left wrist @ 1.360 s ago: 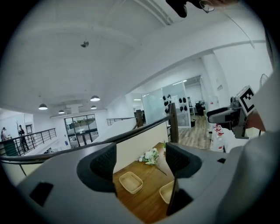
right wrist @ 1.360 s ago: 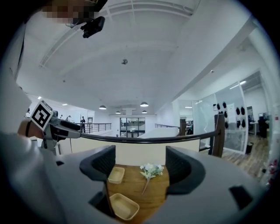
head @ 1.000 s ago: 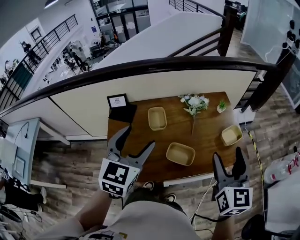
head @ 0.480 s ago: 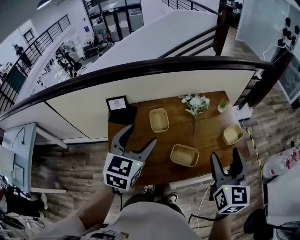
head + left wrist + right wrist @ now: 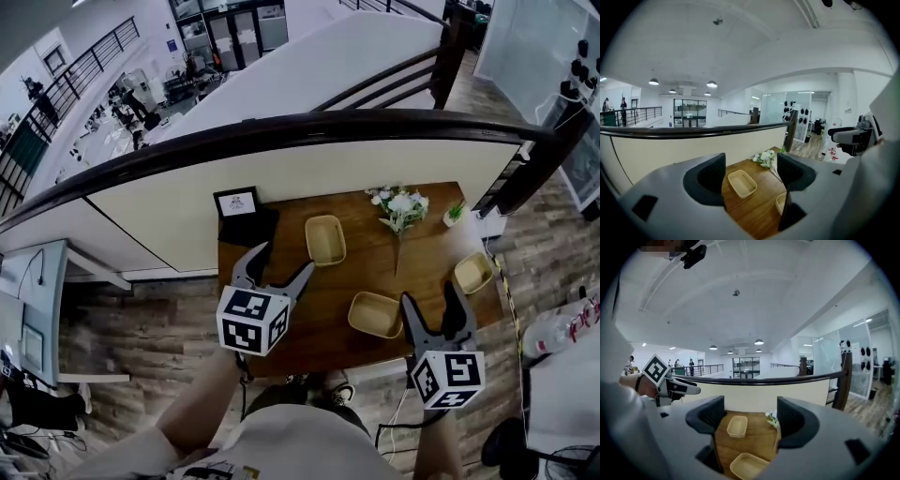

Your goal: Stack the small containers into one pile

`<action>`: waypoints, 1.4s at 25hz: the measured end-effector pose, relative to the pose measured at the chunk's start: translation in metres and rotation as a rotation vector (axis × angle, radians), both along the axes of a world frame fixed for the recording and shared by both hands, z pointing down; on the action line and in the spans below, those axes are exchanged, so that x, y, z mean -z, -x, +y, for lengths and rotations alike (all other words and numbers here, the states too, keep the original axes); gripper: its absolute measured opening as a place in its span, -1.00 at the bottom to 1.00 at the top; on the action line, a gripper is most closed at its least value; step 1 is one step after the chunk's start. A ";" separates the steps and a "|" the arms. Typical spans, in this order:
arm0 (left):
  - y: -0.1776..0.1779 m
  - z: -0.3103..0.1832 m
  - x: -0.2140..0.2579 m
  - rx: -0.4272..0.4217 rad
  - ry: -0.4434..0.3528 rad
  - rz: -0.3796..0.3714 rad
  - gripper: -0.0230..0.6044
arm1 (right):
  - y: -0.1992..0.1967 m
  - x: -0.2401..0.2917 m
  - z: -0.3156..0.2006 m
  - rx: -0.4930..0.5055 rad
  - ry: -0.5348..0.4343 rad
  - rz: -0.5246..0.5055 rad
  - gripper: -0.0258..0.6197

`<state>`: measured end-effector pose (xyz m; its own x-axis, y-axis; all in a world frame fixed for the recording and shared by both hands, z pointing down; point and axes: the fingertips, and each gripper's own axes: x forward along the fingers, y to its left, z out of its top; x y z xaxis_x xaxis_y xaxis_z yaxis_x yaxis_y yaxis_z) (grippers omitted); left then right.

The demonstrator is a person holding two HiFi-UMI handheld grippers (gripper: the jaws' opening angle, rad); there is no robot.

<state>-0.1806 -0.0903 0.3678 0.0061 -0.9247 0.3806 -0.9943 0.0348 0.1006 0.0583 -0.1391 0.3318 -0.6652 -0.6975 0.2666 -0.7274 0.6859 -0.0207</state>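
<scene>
You are holding the left gripper (image 5: 281, 262) at centre left and the right gripper (image 5: 429, 298) at lower right, both released and gripping nothing. Three trays are sitting apart on the table (image 5: 366, 272): the upper tray (image 5: 325, 240), the lower tray (image 5: 375, 315) just left of the right gripper, and the right tray (image 5: 473, 273).

Both grippers slid forward in the head view. The black-jawed left gripper (image 5: 284, 261) now reaches further in over the near-left part of the brown wooden worktop (image 5: 352, 277) and has rolled a bit. The black-jawed right gripper (image 5: 431, 295) came in from the near-right corner, so its jaws are now just beside the nearest shallow tan rectangular container (image 5: 373, 315).
</scene>
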 end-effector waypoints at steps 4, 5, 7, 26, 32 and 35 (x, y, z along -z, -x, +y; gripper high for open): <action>0.013 -0.017 -0.028 0.013 0.042 0.025 0.19 | 0.024 -0.022 -0.019 0.019 0.037 0.023 0.19; 0.016 -0.021 -0.037 0.014 0.056 0.035 0.19 | 0.030 -0.029 -0.025 0.023 0.049 0.028 0.18; 0.021 -0.030 -0.054 0.017 0.087 0.058 0.19 | 0.043 -0.044 -0.037 0.032 0.077 0.038 0.18; 0.071 -0.116 -0.233 0.078 0.327 0.278 -0.04 | 0.176 -0.259 -0.144 0.113 0.415 0.169 -0.04; 0.078 -0.133 -0.283 0.093 0.388 0.330 -0.05 | 0.202 -0.321 -0.151 0.155 0.479 0.254 -0.10; 0.074 -0.139 -0.298 0.087 0.403 0.356 -0.09 | 0.210 -0.340 -0.152 0.182 0.499 0.287 -0.17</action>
